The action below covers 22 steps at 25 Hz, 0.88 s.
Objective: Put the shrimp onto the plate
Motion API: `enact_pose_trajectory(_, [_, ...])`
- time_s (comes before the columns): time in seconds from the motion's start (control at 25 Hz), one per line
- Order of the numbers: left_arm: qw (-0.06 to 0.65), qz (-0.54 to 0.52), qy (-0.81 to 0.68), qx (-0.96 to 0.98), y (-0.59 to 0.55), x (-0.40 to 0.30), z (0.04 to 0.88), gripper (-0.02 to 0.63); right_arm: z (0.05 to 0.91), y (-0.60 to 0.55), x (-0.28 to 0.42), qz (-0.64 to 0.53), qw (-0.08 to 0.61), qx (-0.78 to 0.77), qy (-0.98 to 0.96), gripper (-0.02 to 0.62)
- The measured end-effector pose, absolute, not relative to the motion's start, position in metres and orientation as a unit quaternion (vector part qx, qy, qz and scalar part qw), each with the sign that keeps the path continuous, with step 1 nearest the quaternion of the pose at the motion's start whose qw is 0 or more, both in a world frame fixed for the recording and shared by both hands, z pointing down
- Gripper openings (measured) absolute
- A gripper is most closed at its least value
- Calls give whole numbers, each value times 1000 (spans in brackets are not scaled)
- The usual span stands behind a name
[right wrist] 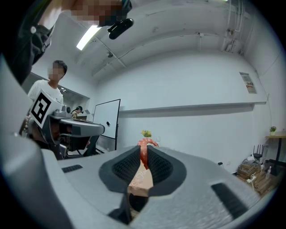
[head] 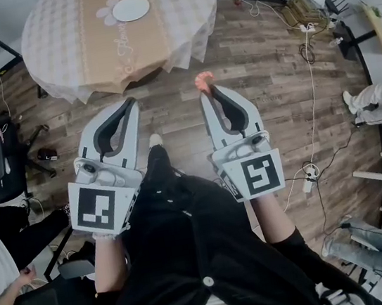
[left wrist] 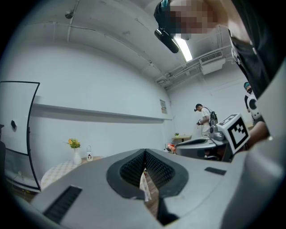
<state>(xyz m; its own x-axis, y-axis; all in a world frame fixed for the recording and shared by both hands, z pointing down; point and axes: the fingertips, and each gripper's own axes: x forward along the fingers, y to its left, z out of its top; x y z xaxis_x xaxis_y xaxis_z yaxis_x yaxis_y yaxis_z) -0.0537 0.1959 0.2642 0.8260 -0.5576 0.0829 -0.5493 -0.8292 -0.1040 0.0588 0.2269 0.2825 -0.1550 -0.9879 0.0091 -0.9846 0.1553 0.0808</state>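
**Right gripper** [head: 208, 90], centre-right of the head view: the jaws are closed on the shrimp [head: 203, 80]. Its pink-orange body is pinched between the dark ribbed pads, and its curled end projects beyond the tips. In the right gripper view the shrimp [right wrist: 143, 154] is seen standing upright in the slot between the pads.

**Left gripper** [head: 129, 105], centre-left of the head view: the jaws are pressed together at the tips, and nothing is held between them, as the left gripper view confirms.

Both grippers are held side by side, apart from one another, above the wooden floor [head: 276, 100]. They are pointed towards the top of the frame.

**Round table** [head: 61, 47], upper centre-left: it is covered with a checked cloth crossed by a tan runner. The white plate [head: 131, 8] is set on the runner near the table's far edge, well apart from the shrimp. A pale petal-shaped object [head: 107, 13] is seen just beside the plate's left rim.

**Surroundings:** cables [head: 313, 116] are trailed across the floor at the right of the frame, and an office chair [head: 1, 169] is placed at the left edge.
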Motion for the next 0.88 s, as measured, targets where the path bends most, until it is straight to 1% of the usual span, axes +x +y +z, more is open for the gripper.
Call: enact_pose_trajectory(0.88, [26, -57, 281, -958, 64, -33, 263, 3, 278, 97, 76, -21, 40, 653, -756, 38])
